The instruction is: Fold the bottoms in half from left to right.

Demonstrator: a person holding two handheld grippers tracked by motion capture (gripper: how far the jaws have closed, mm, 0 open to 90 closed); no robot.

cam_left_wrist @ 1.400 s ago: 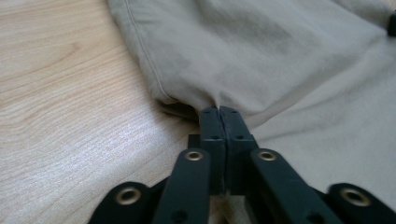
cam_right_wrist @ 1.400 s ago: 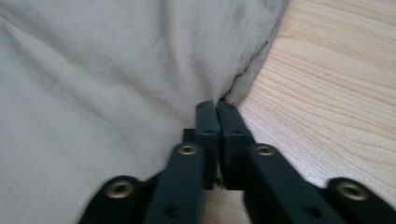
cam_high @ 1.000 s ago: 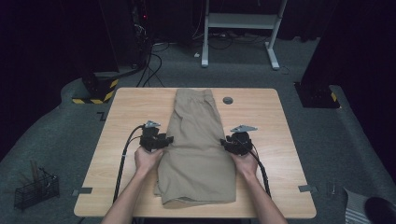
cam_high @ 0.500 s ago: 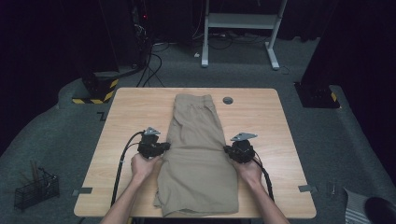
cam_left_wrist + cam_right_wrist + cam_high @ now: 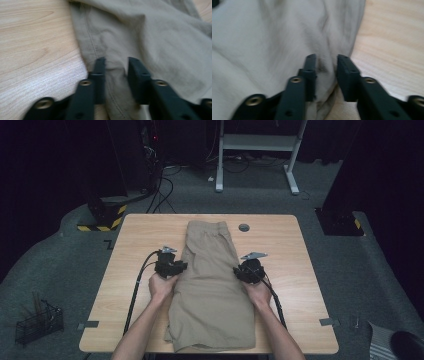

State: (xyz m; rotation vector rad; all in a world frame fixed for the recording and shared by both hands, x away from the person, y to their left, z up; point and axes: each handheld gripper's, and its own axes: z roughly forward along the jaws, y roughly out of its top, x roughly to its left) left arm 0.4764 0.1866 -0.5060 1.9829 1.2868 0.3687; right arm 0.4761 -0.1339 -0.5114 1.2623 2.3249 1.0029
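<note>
Beige shorts (image 5: 212,285) lie lengthwise down the middle of the wooden table (image 5: 132,250), waistband at the far end. My left gripper (image 5: 180,267) is at their left edge; its jaws have just been closing and pinch a raised fold by the seam (image 5: 115,60). On the opposite edge is my right gripper (image 5: 238,271). Its jaws have just been opening a little, with a ridge of cloth still squeezed between them (image 5: 325,57). A hand holds each gripper, and the cables trail back toward the table's near edge.
A round grey grommet (image 5: 244,227) sits in the table beyond the shorts. A wire basket (image 5: 37,322) stands on the carpet at lower left. A black base with yellow stripes (image 5: 100,217) and a white desk frame (image 5: 260,145) stand behind the table.
The shorts have slid toward the near edge. Both hands drew back toward the person, then came forward again to the shorts' side edges.
</note>
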